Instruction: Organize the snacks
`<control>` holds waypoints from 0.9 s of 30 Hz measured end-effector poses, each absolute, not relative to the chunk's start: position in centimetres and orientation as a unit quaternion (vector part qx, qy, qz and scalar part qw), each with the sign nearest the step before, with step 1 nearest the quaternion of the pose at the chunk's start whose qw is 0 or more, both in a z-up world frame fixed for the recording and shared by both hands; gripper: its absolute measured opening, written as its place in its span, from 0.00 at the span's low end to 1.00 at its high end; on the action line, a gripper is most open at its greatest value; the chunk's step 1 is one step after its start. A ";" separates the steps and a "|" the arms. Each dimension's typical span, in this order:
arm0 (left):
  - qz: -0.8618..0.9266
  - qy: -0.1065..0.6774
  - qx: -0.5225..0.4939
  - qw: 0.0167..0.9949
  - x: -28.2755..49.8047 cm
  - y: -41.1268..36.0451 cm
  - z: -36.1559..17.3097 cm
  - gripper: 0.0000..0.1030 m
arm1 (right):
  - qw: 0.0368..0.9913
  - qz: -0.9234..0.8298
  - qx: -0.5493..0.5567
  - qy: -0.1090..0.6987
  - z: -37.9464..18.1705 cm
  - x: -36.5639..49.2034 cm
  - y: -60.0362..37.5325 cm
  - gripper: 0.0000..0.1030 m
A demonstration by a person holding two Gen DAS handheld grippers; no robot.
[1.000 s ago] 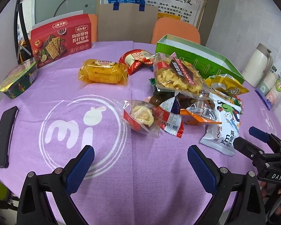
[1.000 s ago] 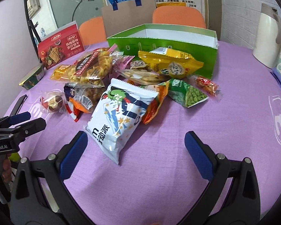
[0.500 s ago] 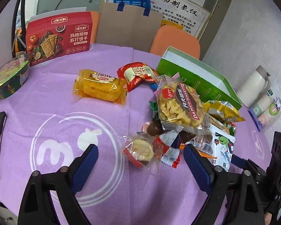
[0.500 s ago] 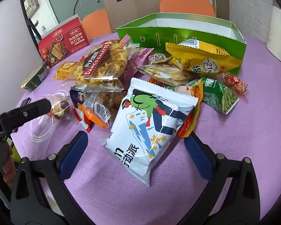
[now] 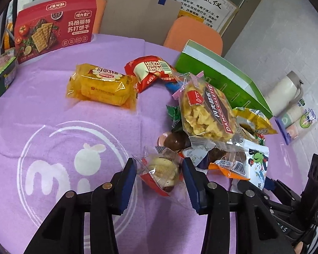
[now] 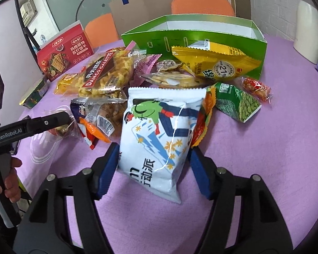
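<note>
Two grippers. Left gripper [image 5: 159, 175], lower centre, jaws half-closed around one clear crinkled pastry packet [image 5: 160, 172]. Right gripper [image 6: 153, 167], jaws straddling one glossy white pillow bag [image 6: 156, 135], frame centre. One green cardboard box [image 6: 193, 38], upper centre.

Snacks lie heaped on purple cloth before an open green box [image 6: 201, 36]. A white pouch [image 6: 159, 135] with a green cartoon bird lies flat in front; a clear-wrapped pastry [image 5: 161, 171] (red-edged wrapper) sits at the heap's left edge.
</note>
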State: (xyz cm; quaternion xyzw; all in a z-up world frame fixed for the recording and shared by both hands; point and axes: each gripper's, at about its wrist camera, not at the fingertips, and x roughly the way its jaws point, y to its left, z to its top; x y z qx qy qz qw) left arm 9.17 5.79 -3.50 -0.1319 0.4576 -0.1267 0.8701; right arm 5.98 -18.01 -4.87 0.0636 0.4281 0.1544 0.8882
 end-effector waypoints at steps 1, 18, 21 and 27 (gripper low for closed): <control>-0.129 0.456 -0.129 0.871 9.1 5.8 -3.4 0.44 | 0.889 0.154 0.062 0.426 -4.9 5.9 -18.1 0.65; -0.180 0.401 -0.091 0.894 5.7 5.2 1.7 0.25 | 0.925 0.131 0.089 0.345 -0.7 4.2 -22.1 0.52; -0.200 0.382 -0.105 0.896 6.2 5.1 4.1 0.25 | 0.928 0.143 0.096 0.330 0.6 4.9 -22.6 0.52; -0.220 0.334 -0.094 0.912 9.4 2.5 8.8 0.25 | 0.934 0.146 0.117 0.304 3.0 8.0 -24.6 0.52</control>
